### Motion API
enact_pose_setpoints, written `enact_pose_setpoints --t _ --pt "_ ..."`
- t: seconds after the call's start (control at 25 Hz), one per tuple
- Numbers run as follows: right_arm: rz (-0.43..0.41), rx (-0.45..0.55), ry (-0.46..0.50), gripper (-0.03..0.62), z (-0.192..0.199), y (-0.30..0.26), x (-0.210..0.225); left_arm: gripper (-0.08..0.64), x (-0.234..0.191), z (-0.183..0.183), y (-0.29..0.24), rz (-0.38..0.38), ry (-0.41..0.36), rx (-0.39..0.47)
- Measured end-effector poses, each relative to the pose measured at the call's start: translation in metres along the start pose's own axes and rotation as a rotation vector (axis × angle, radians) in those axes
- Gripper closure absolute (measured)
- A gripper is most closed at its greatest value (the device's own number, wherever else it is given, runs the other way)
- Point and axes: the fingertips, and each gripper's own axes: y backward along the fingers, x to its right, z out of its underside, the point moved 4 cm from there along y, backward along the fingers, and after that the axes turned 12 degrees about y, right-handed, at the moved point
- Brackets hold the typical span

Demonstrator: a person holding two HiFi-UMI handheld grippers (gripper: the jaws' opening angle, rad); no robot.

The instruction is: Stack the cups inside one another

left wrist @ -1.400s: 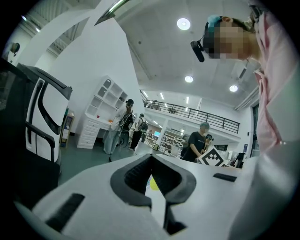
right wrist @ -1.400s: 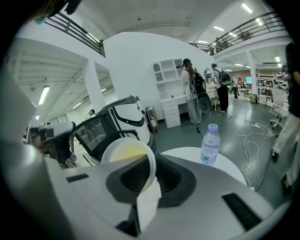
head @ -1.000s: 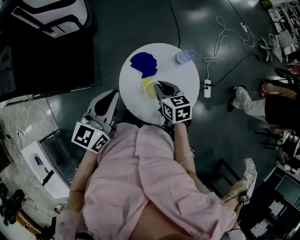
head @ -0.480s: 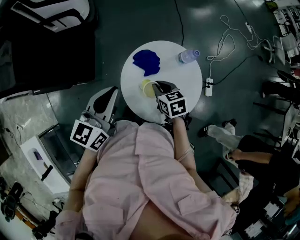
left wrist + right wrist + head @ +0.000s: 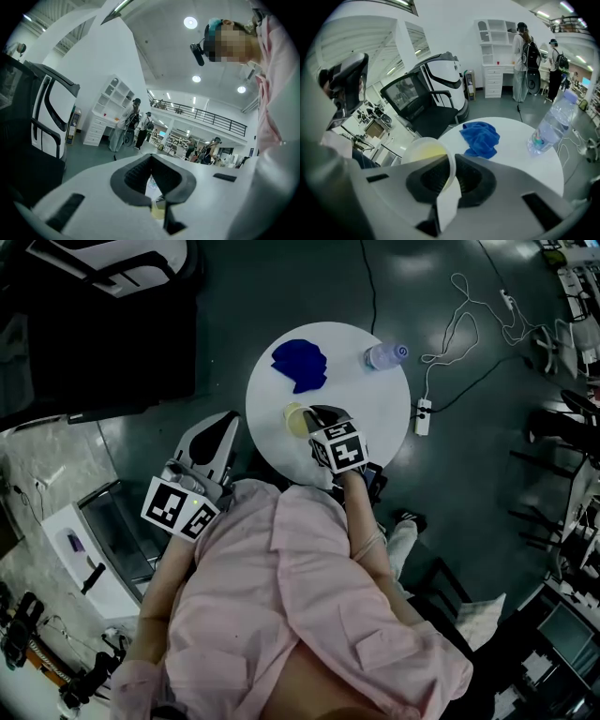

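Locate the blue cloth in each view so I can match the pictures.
Head view: blue cloth on the far left part of the round white table.
Left gripper view: not in it.
Right gripper view: blue cloth just above centre, on the table.
Shared landmark: the yellowish cup, seen in all three views, nearer the person than the cloth.

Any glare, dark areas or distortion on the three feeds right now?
Head view: dim and shadowy, only the table bright, glare patches on the floor. Left gripper view: heavy fisheye, ceiling lights flare. Right gripper view: fisheye curving, evenly lit, cup sharp.
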Motion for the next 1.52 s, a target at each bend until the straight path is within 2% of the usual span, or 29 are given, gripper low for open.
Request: enact_pose_setpoints --t 0.68,0.92,1.44,1.52 --pt "-0.007 -0.093 0.040 0.547 0.012 -0.031 -0.015 0.551 -0.007 -0.001 0.001 -0.013 0.018 -0.007" --pt "-0.001 -0.081 0.054 0.546 0.012 -0.036 -0.019 0.551 -0.008 -0.001 0.001 -0.012 0.020 -0.004" --pt "0.001 -0.025 0.010 0.543 0.012 -0.032 -0.019 0.551 -0.004 -0.001 0.003 -0.007 0.011 -0.004" --pt "-0.001 -0.018 0.009 0.498 0.012 -0.031 -0.020 0.551 -0.003 -0.001 0.004 -0.006 0.010 -0.003"
